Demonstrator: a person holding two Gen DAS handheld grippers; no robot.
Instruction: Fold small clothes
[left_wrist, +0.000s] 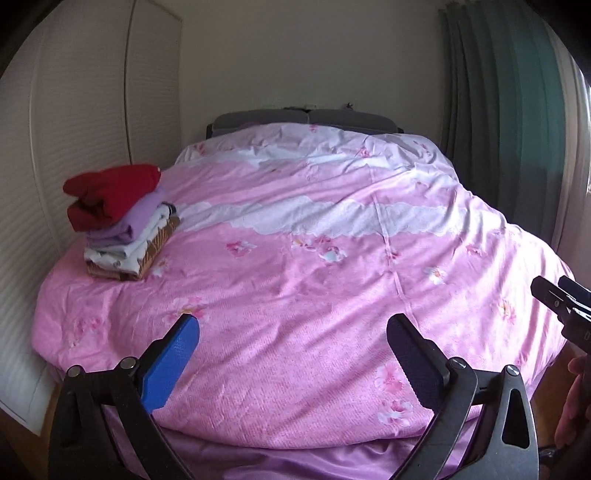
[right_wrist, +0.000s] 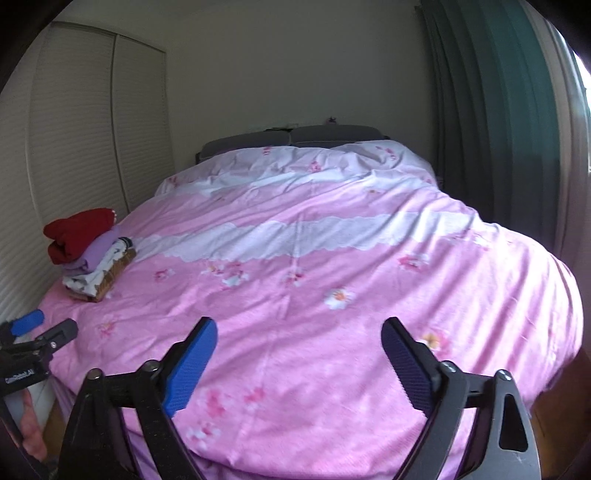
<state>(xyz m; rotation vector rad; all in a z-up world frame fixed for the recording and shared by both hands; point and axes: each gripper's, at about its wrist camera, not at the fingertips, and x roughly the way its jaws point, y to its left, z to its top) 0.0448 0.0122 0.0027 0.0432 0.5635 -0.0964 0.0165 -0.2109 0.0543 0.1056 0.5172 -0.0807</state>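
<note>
A bedroom with cream walls holds a bed (left_wrist: 295, 258) covered by a pink floral duvet crossed by white lace-patterned bands. On the bed's left side, near the edge, sits a stack of folded clothes (left_wrist: 122, 229): a red garment (left_wrist: 110, 192) on top, a lilac piece (left_wrist: 144, 218) under it, then white patterned fabric, with a brown patterned layer at the bottom. The stack lies well apart from both tools.

The left gripper (left_wrist: 291, 343) hangs over the near end of the duvet, its jaws spread wide with nothing between them; one finger carries a blue pad (left_wrist: 170, 365), the other a dark pad (left_wrist: 413, 358). The right gripper (right_wrist: 299, 343) is likewise wide apart and empty above the bedding near the foot of the bed. In the right wrist view the left tool shows at the left edge, and white lettering on its black body is too small to read surely.

Behind the bed stand a grey headboard (left_wrist: 303, 118) and, to the left, louvred cream closet doors (left_wrist: 92, 92). Teal curtains (left_wrist: 509, 110) hang at the right.
</note>
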